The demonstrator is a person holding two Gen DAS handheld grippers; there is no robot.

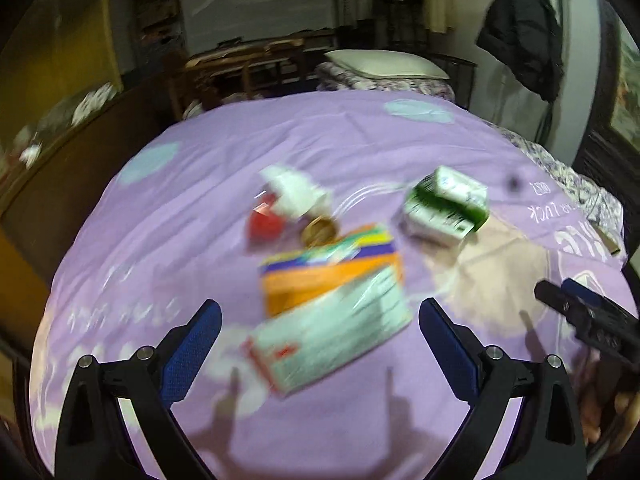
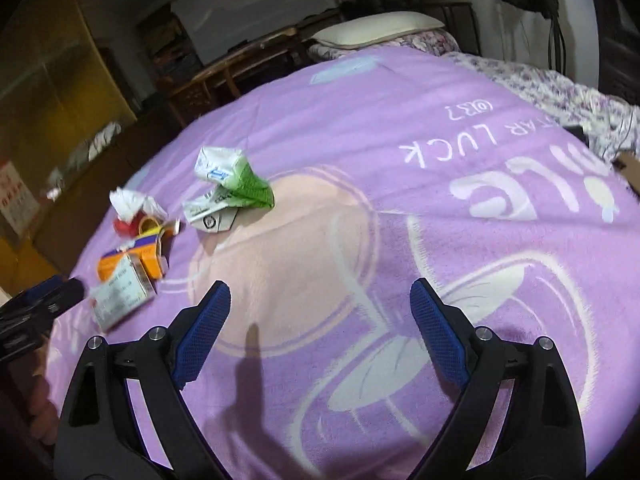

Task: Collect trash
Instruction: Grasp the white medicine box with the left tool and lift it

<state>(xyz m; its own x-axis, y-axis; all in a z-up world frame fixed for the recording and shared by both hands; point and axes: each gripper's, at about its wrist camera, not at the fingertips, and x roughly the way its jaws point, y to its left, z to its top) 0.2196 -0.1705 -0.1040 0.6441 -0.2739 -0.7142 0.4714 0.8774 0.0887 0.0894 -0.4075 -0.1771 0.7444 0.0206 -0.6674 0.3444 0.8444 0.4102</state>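
Trash lies on a purple blanket (image 1: pixel 192 240). A white and red flat box (image 1: pixel 332 328) lies just in front of my open left gripper (image 1: pixel 320 320), between its blue fingers. Behind it lie an orange and purple box (image 1: pixel 332 268), a brown round lid (image 1: pixel 320 230), a red piece (image 1: pixel 266 226) and a white crumpled tissue (image 1: pixel 292 190). A crushed green and white carton (image 1: pixel 446 206) lies to the right. My right gripper (image 2: pixel 320 304) is open and empty over bare blanket (image 2: pixel 440 128); the carton (image 2: pixel 228 188) and boxes (image 2: pixel 128 280) lie to its left.
A pillow (image 1: pixel 386 64) lies at the head of the bed. A wooden table (image 1: pixel 248 64) and shelves stand behind. A dark jacket (image 1: pixel 520 28) hangs at the right. A floral sheet (image 2: pixel 560 88) edges the blanket. The other gripper shows at each view's side (image 1: pixel 580 312).
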